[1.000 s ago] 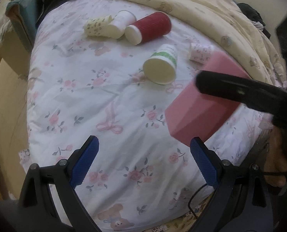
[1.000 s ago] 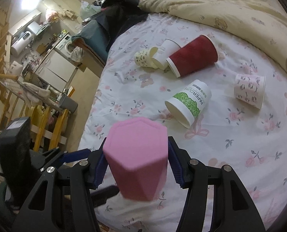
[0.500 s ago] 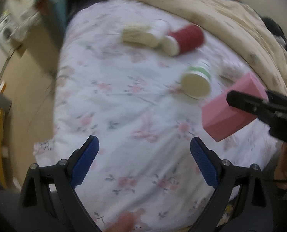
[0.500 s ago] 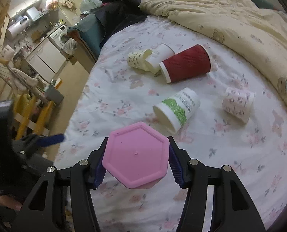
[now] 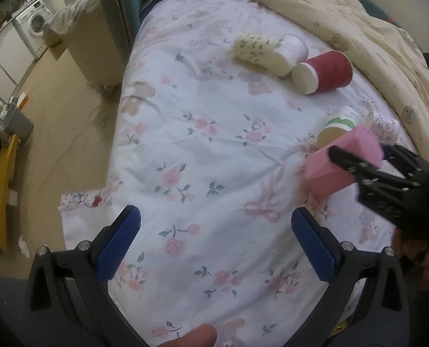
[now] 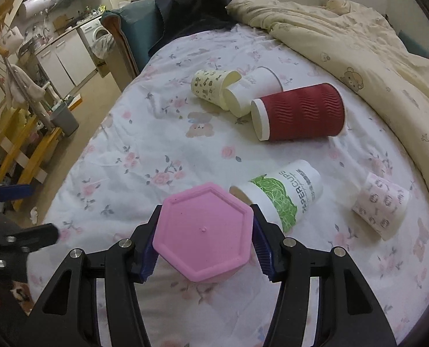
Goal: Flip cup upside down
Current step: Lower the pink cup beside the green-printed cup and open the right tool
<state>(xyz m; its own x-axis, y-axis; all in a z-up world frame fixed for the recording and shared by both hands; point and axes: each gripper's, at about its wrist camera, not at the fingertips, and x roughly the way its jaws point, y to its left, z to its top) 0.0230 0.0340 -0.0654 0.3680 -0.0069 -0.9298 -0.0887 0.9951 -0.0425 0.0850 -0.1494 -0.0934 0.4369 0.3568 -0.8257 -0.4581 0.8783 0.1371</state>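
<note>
- Left wrist view: the left claw (image 5: 214, 237) takes up the lower part of the frame with its blue pads (image 5: 119, 241) spread wide and nothing between them, over the floral bed sheet (image 5: 202, 150).
- At the right edge of the frame the right claw (image 5: 356, 156) grips the pink hexagonal cup (image 5: 338, 167); the cup is tilted, flat base toward the upper right, its lower end close to the sheet, though contact cannot be told.
- Just behind the pink cup lies a green-printed paper cup (image 5: 337, 125) on its side, and right of it a small pink-patterned cup (image 5: 386, 125).
- In the upper middle a red ribbed cup (image 5: 325, 72), a white cup (image 5: 292, 50) and a cream patterned cup (image 5: 256, 49) lie together on their sides. A beige quilt (image 5: 344, 17) runs along the upper right.
- Right wrist view: the right claw (image 6: 204, 244) is clamped on the pink hexagonal cup (image 6: 202, 231) at bottom centre, its flat base facing the camera.
- The green-printed paper cup (image 6: 283, 193) lies just right of it, the small pink-patterned cup (image 6: 382, 205) farther right.
- The red ribbed cup (image 6: 298, 114), the white cup (image 6: 252, 91) and the cream patterned cup (image 6: 213, 86) lie above centre.
- The left claw (image 6: 23, 214) shows at the left edge, its fingers apart.
</note>
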